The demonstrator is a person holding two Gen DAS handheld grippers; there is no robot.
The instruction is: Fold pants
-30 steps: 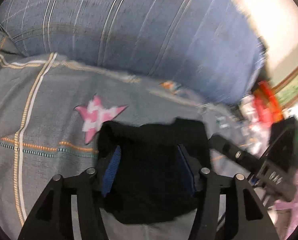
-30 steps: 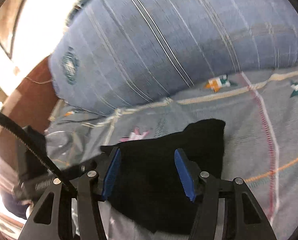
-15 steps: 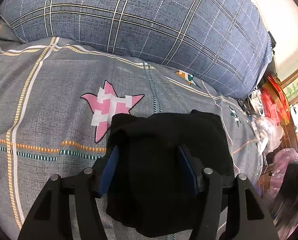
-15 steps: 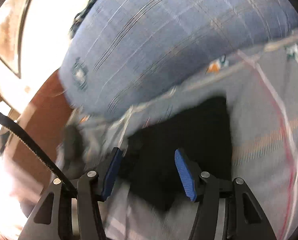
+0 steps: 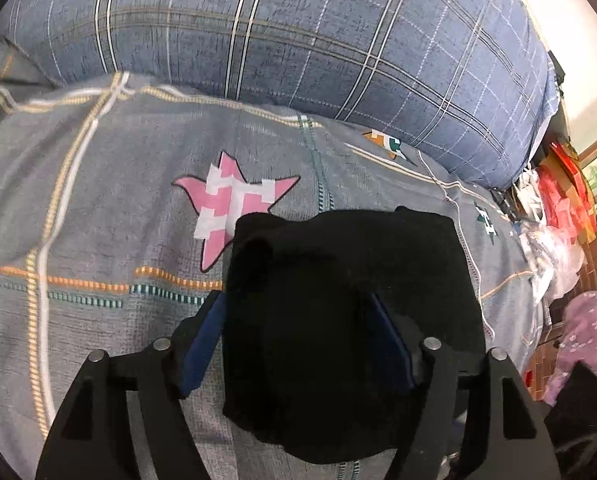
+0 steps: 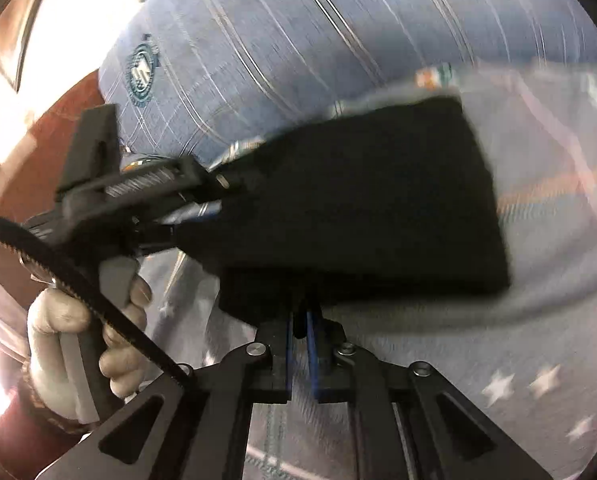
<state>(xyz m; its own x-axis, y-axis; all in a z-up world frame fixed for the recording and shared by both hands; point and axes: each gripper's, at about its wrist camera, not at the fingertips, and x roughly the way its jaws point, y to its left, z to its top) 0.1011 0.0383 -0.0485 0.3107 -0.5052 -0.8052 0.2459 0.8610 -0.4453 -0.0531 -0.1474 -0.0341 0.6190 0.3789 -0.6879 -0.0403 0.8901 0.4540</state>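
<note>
The black pants (image 5: 346,304) lie folded into a compact bundle on the grey patterned bedsheet (image 5: 98,208). My left gripper (image 5: 298,320) is open, its blue pads either side of the bundle's near end. In the right wrist view the pants (image 6: 362,200) fill the middle, blurred. My right gripper (image 6: 298,324) is shut on the bundle's near edge. The left gripper (image 6: 202,200) also shows there, at the bundle's left side, held by a gloved hand (image 6: 78,328).
A large blue plaid pillow (image 5: 298,32) lies behind the pants. A pink star print (image 5: 234,200) marks the sheet left of the bundle. Red and clear bags (image 5: 558,216) and pink cloth (image 5: 586,332) crowd the bed's right edge.
My right gripper has closed from open onto the pants' near edge and swung in fast. The left gripper stays open around the bundle, slightly nearer.
</note>
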